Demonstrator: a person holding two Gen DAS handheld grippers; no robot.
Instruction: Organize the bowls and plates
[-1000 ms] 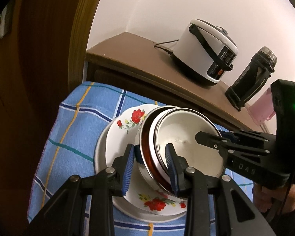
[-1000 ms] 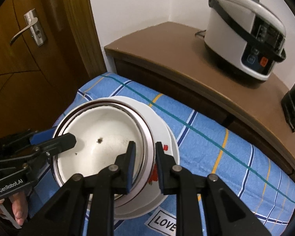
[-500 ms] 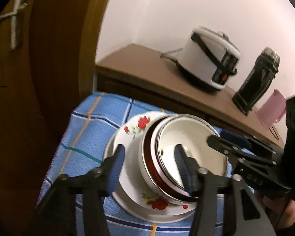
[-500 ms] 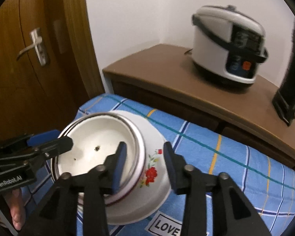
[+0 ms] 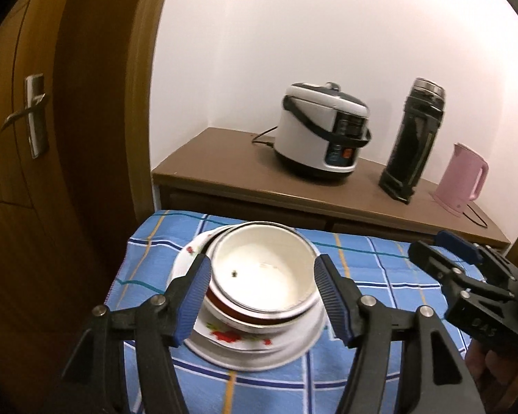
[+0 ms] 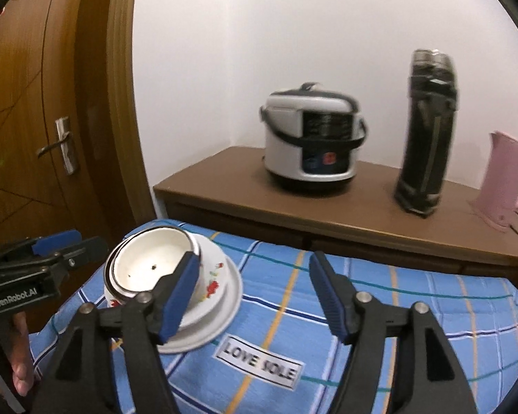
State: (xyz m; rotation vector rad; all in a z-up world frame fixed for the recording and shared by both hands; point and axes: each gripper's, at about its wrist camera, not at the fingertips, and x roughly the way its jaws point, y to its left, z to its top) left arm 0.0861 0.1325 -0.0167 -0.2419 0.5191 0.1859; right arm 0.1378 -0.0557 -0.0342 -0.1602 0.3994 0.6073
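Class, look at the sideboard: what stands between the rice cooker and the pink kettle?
The tall black flask stands between the rice cooker and the pink kettle; both wrist views show this.

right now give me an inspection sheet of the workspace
surface: blue checked cloth with a "LOVE SOLE" label.
job's things: white bowl nested in a brown-rimmed bowl, both in a flowered bowl, on a white plate, near the cloth's left end.
clutter: nothing seen on the cloth.
grippers: left gripper and right gripper both open, jaws just opened, holding nothing.
cables: cord behind the rice cooker; cord by the pink kettle.
surroundings: wooden cabinet with cooker, black flask and kettle; wooden door at left.
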